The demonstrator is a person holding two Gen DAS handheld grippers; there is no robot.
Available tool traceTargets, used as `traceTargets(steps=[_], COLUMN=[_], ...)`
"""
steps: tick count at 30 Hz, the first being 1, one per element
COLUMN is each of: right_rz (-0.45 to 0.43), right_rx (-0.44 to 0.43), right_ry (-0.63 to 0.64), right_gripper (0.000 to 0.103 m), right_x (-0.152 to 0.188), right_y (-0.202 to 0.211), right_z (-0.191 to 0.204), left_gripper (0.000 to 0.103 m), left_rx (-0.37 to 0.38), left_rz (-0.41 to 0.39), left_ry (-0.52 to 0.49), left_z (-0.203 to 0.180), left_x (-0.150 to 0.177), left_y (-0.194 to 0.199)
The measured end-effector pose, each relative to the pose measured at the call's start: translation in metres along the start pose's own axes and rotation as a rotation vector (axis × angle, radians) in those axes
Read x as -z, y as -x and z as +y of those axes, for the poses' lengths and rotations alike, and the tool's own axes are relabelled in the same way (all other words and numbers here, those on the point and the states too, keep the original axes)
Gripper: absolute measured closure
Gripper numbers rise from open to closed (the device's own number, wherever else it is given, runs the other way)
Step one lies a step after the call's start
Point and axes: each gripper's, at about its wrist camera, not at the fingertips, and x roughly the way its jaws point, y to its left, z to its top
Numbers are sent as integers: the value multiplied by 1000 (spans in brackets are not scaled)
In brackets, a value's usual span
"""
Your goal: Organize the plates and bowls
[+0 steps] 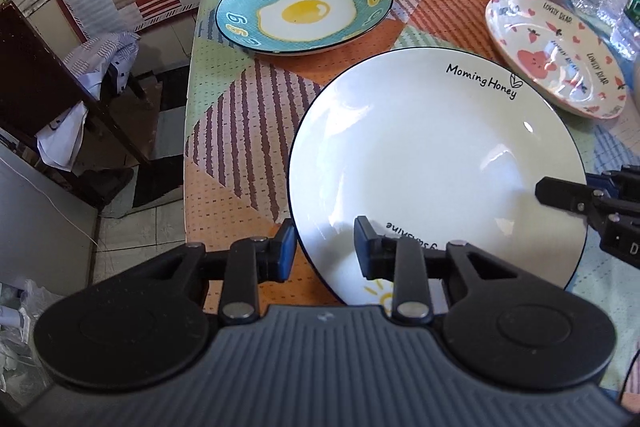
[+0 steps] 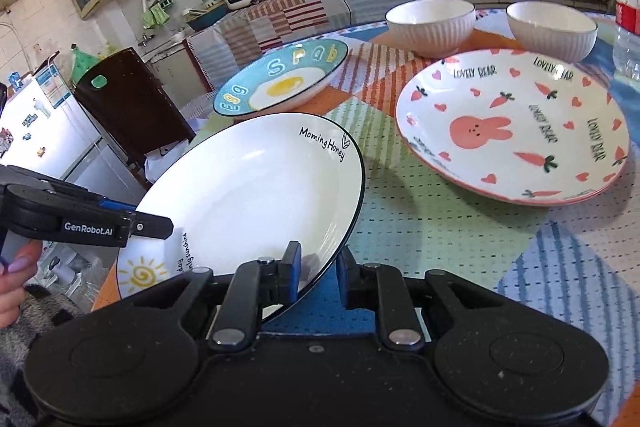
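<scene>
On the near table edge, the white plate (image 2: pixel 248 187) tilts. Left gripper (image 1: pixel 326 251) and right gripper (image 2: pixel 318 273) each clamp its rim.

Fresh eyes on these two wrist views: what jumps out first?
The white "Morning Honey" plate dominates, tilted at the near table edge with the left gripper and right gripper clamped on opposite sides of its rim. Behind it sit the teal fried-egg plate to the left, the pink bunny plate to the right, and two white ribbed bowls at the back.
</scene>
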Motion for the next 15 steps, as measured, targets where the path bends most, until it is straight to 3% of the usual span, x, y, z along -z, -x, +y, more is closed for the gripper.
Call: traceTargets(steps=[15], right_rz=[-128], right_rx=[51], right_ry=[-11], right_gripper=[80], right_x=[-26], right_y=[71], right_z=[-20], left_gripper=[76], left_rx=[109], left_rz=[-110], left_ry=[-18], left_z=[-35], left_x=[-43], left_y=[53])
